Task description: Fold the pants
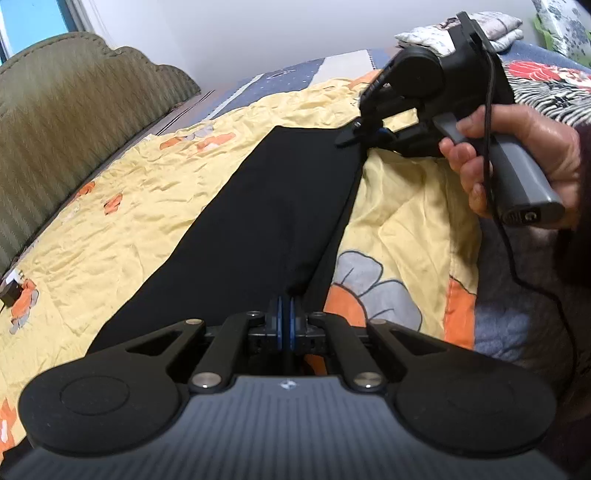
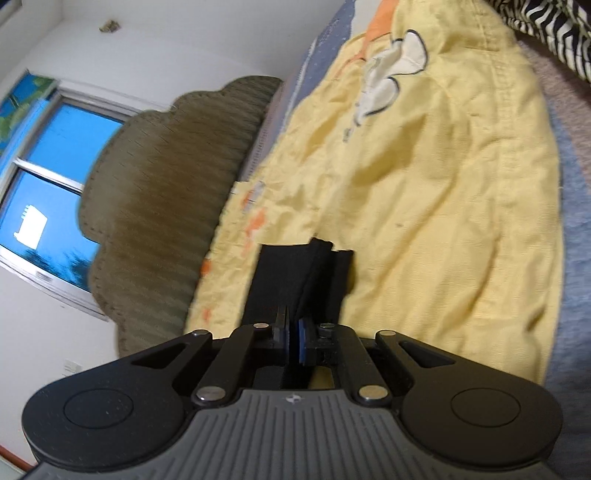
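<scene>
**Black pants pinched at both ends over the yellow quilt**

Left wrist view. Long black fabric pants (image 1: 258, 221) lie stretched as a flat band across a crumpled yellow quilt with orange and grey flower patches (image 1: 129, 206). Near end of the band runs up into the left gripper (image 1: 286, 314); its blue-padded fingers are pressed together on the cloth, no gap visible. Far end, at the upper right corner of the band, meets the right gripper (image 1: 349, 138), whose black tips pinch the pants' edge there. A bare hand (image 1: 524, 158) wraps the grey handle, one finger on the trigger; a black cable hangs from it. Olive ribbed upholstered headboard with scalloped top (image 1: 74, 110) borders the quilt on the left. Folded pale patterned bedding (image 1: 480, 26) sits at the far side, a zebra-striped cloth (image 1: 554, 96) on the right. Small dark plug-like object (image 1: 11, 291) at the left quilt edge; too small to identify.

Right wrist view, slightly blurred. Right gripper (image 2: 294, 341) closed on a bunched fold of the black pants (image 2: 303, 280), which stands up between the fingers, above the yellow quilt (image 2: 424, 221). Headboard (image 2: 177, 206) and a blue-lit window (image 2: 51, 184) to the left.
</scene>
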A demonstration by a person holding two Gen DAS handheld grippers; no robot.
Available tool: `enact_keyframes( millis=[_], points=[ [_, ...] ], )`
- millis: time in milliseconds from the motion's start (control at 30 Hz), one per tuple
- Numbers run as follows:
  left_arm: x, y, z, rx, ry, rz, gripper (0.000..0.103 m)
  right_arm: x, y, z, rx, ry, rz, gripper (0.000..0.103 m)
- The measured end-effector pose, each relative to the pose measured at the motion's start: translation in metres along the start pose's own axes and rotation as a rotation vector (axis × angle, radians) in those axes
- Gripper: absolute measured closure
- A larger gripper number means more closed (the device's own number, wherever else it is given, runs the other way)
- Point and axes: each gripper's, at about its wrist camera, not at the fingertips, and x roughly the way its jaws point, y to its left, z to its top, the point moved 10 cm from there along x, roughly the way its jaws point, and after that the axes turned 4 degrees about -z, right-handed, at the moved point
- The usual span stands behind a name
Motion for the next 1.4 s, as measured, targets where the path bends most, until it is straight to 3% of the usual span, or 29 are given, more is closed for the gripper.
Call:
enact_keyframes(
  millis=[100,167,200,333,367,467,533,600,667,733,800,867,967,1000,1067,1167,1233,1300,1400],
  points=[
    [-0.007,0.002,0.001,-0.004,-0.004,-0.017,0.087,0.003,-0.002,0.001,-0.019,0.029,-0.027,0.099],
    [-0.018,0.008,-0.002,-0.041,-0.008,-0.033,0.036,0.001,0.0,0.003,-0.049,0.043,-0.05,0.099],
    [-0.027,0.012,-0.004,-0.058,-0.024,-0.036,0.031,-0.002,0.0,0.004,-0.061,0.041,-0.067,0.098],
    [-0.054,0.033,-0.014,-0.111,-0.077,0.0,0.032,-0.029,0.008,0.008,-0.182,-0.061,-0.186,0.091],
    [-0.059,0.041,-0.017,-0.137,-0.087,0.022,0.032,-0.037,0.013,0.007,-0.219,-0.087,-0.21,0.084],
    [-0.069,0.07,-0.031,-0.245,-0.104,0.092,0.032,-0.053,0.052,-0.009,-0.362,-0.128,-0.149,0.08],
    [-0.078,0.09,-0.041,-0.306,-0.132,0.158,0.032,-0.05,0.085,-0.039,-0.493,-0.061,-0.053,0.078],
    [-0.086,0.106,-0.052,-0.356,-0.132,0.227,0.032,-0.032,0.107,-0.078,-0.61,0.103,0.019,0.065],
    [-0.098,0.12,-0.064,-0.413,-0.146,0.28,0.031,-0.018,0.107,-0.108,-0.698,0.191,0.005,0.065],
    [-0.111,0.134,-0.081,-0.475,-0.144,0.329,0.025,-0.01,0.093,-0.125,-0.808,0.241,-0.075,0.065],
    [-0.118,0.148,-0.104,-0.569,-0.12,0.368,0.02,-0.014,0.086,-0.131,-0.937,0.223,-0.101,0.066],
    [-0.121,0.16,-0.126,-0.673,-0.076,0.373,0.021,-0.029,0.092,-0.123,-0.969,0.156,-0.144,0.065],
    [-0.124,0.17,-0.147,-0.797,-0.066,0.366,0.02,-0.047,0.121,-0.114,-0.9,0.111,-0.011,0.061],
    [-0.122,0.171,-0.152,-0.795,-0.049,0.372,0.02,-0.037,0.119,-0.121,-0.929,0.16,-0.021,0.051],
    [-0.124,0.172,-0.157,-0.783,-0.023,0.406,0.02,-0.011,0.096,-0.135,-1.002,0.247,-0.144,0.048],
    [-0.136,0.169,-0.152,-0.731,-0.059,0.413,0.02,-0.024,0.098,-0.129,-0.949,0.182,-0.113,0.049],
    [-0.139,0.17,-0.158,-0.723,-0.054,0.422,0.019,-0.033,0.117,-0.136,-0.984,0.153,-0.058,0.047],
    [-0.14,0.174,-0.165,-0.768,-0.035,0.43,0.019,-0.03,0.14,-0.161,-1.047,0.232,0.031,0.046],
    [-0.154,0.181,-0.172,-0.84,-0.069,0.429,0.019,-0.018,0.172,-0.217,-1.134,0.413,0.155,0.046]
  ],
)
